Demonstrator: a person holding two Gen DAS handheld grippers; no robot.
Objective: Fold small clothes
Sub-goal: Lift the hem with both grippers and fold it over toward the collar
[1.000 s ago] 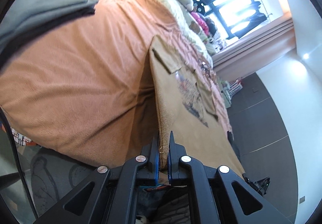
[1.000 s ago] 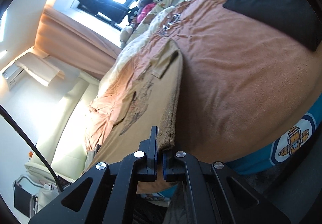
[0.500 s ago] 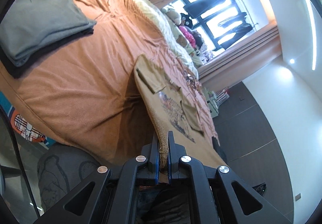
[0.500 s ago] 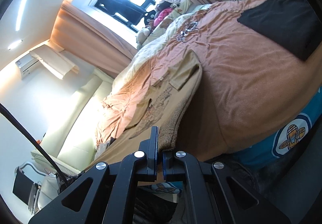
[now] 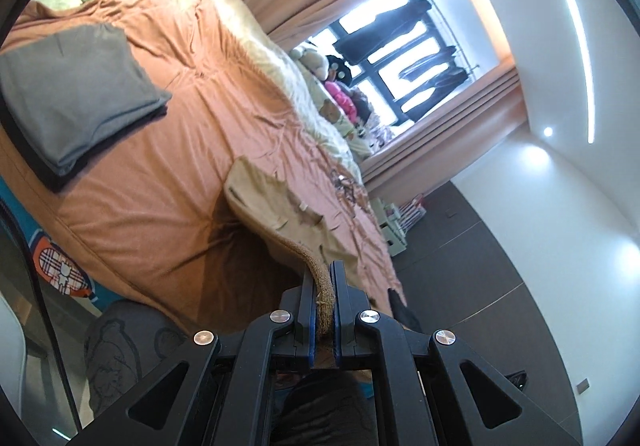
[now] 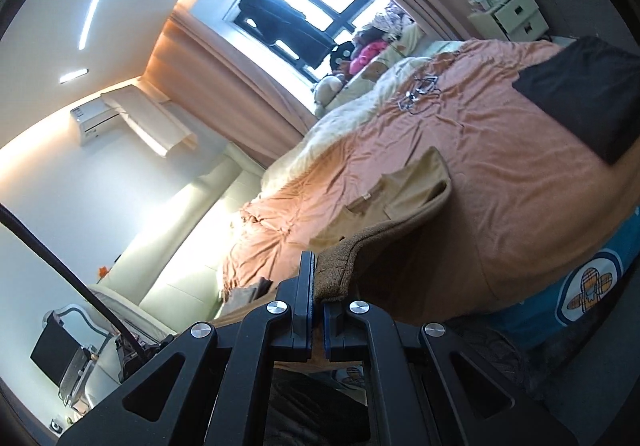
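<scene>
A small tan knit garment (image 5: pixel 268 201) with ribbed brown hem is lifted off the orange bedspread (image 5: pixel 168 173); its far end with the sleeves still rests on the bed. My left gripper (image 5: pixel 323 286) is shut on one hem corner, the cloth pinched between its blue pads. In the right wrist view the same garment (image 6: pixel 404 189) sags from the bed towards my right gripper (image 6: pixel 316 278), which is shut on the other ribbed hem corner. The middle of the garment hangs slack between the two grips.
A folded grey and black stack (image 5: pixel 76 97) lies on the bed's left part. A folded black garment (image 6: pixel 584 89) lies on the right. Stuffed toys (image 5: pixel 320 65) and a cream blanket line the window side. A tangle of hangers (image 6: pixel 418 91) lies on the bedspread.
Both grippers have risen and pulled back from the bed, carrying the hem corners up. More of the garment has lifted off the bedspread and it now sags between bed and grippers.
</scene>
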